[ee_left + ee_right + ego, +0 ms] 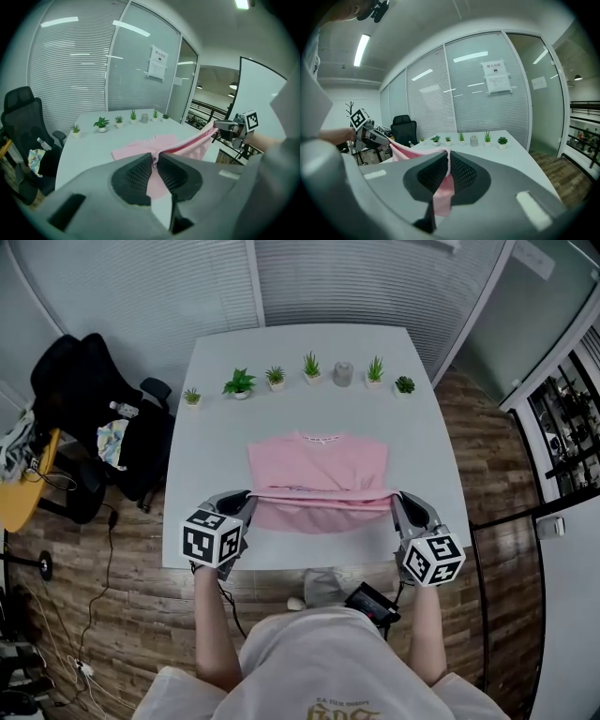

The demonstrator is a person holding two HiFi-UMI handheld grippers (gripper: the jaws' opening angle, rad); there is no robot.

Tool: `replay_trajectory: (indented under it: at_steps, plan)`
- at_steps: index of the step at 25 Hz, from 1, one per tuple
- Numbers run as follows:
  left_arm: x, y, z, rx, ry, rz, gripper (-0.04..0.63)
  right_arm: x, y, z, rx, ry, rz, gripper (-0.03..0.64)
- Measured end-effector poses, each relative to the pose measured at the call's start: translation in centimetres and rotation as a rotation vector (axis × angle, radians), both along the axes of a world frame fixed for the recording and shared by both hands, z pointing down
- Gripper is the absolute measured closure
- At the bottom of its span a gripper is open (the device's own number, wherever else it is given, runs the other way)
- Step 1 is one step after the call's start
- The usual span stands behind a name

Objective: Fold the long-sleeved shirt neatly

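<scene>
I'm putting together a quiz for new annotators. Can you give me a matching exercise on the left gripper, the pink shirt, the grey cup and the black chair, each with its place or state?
Things:
1. left gripper
2. pink shirt
3. grey cup
4. black chair

Places or states:
A. in the row of small plants
B. beside the table, not on it
C. shut on pink cloth
D. partly flat, near edge lifted

Pairs: 1-C, 2-D, 3-A, 4-B.
</scene>
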State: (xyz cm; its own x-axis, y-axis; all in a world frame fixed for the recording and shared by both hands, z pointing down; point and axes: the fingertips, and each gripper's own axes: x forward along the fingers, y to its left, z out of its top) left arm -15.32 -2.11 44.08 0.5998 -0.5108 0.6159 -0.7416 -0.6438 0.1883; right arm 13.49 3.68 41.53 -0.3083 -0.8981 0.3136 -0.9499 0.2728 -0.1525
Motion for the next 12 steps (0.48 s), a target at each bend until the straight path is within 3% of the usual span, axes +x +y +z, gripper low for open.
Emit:
replay_trajectory:
  at_steps: [12]
  plan:
    - [1.3,-8.0,0.8,-0.015,-0.026,0.007,0.554,1.2,-8.4,0.9,-0.015,-0.016,-0.001,0.592]
